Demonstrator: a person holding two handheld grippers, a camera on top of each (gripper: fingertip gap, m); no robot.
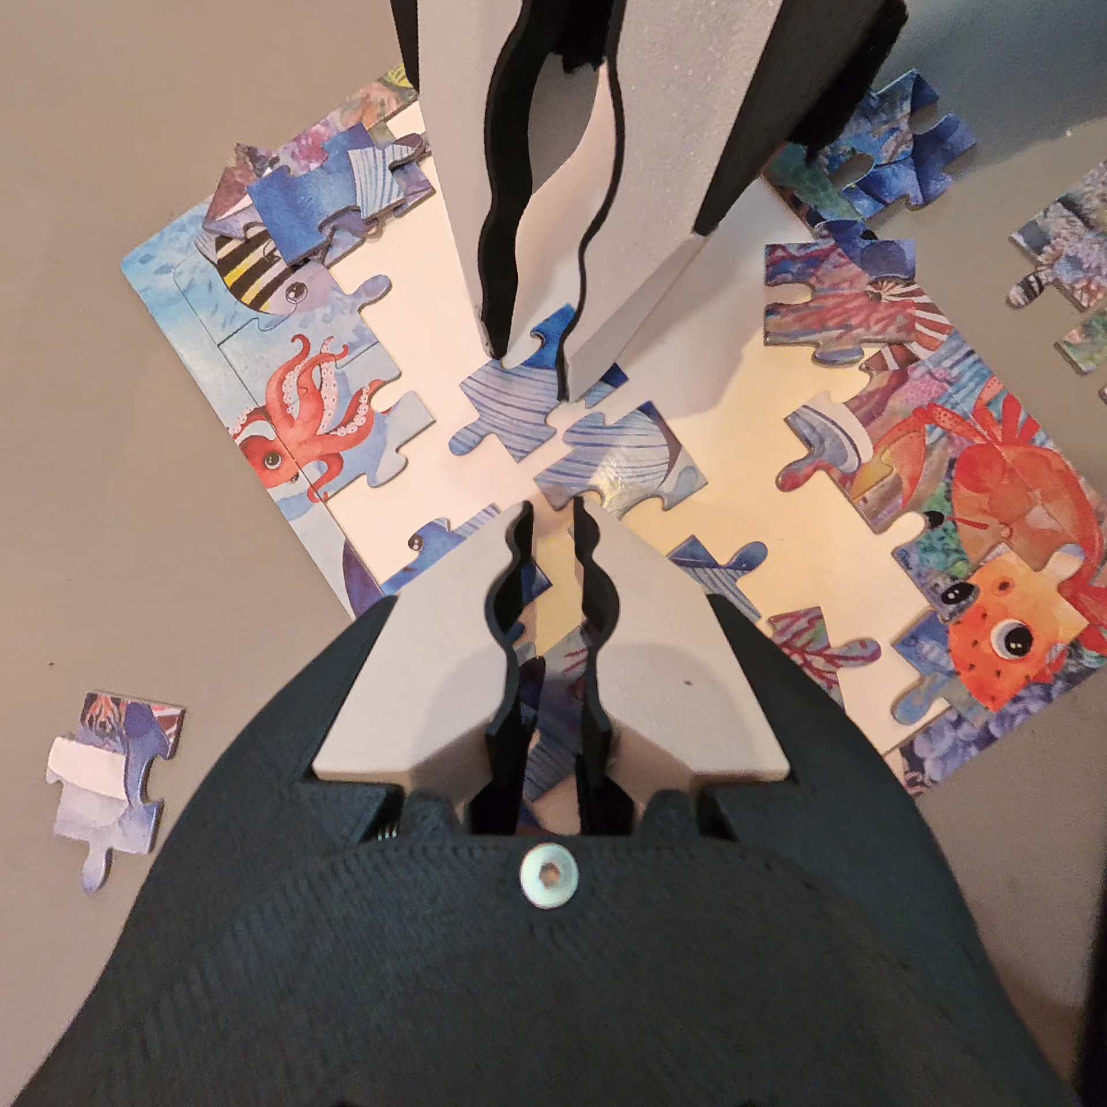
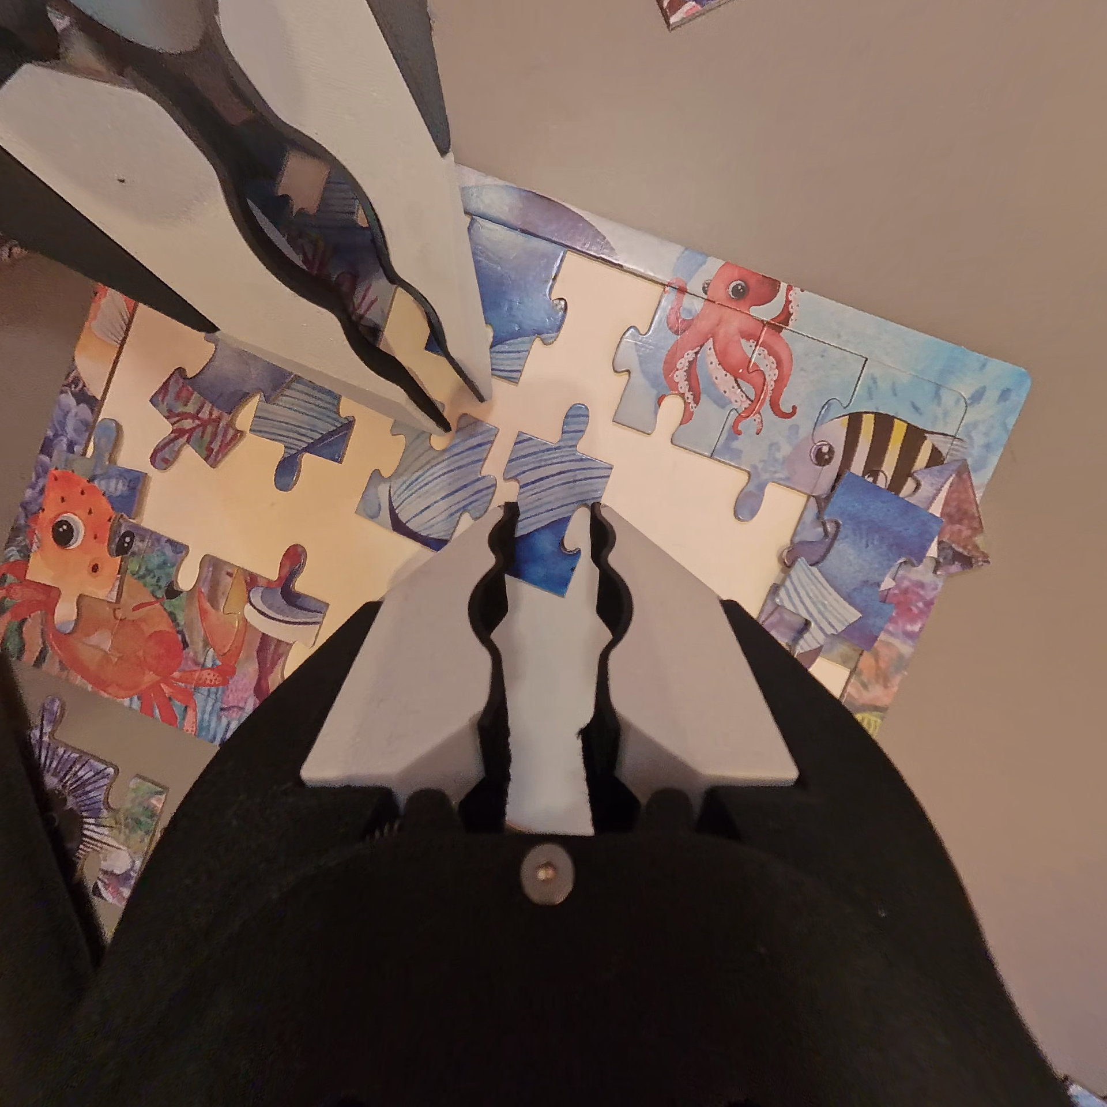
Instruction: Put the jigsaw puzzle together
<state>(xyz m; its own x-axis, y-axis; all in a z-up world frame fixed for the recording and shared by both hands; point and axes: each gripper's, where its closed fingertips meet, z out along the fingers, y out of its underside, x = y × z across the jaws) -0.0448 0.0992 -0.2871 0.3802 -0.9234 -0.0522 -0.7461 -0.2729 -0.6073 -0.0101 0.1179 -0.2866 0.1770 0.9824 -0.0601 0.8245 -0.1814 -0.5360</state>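
Note:
The puzzle board lies on a grey table, with its bare middle showing and finished picture parts at both ends. Two blue striped whale pieces lie flat side by side in the middle, a small gap between them. My right gripper is partly open. Its tips rest on the near, dark blue end of one striped piece. It also shows in the left wrist view, over that piece. My left gripper is closed to a thin slit and holds nothing. Its tips touch the edge of the other striped piece, which also shows in the left wrist view.
An octopus and striped fish section and a crab and orange fish section are joined on the board. Several loose pieces are piled on one corner. More loose pieces lie on the table. Left tips to right tips: about 5 cm.

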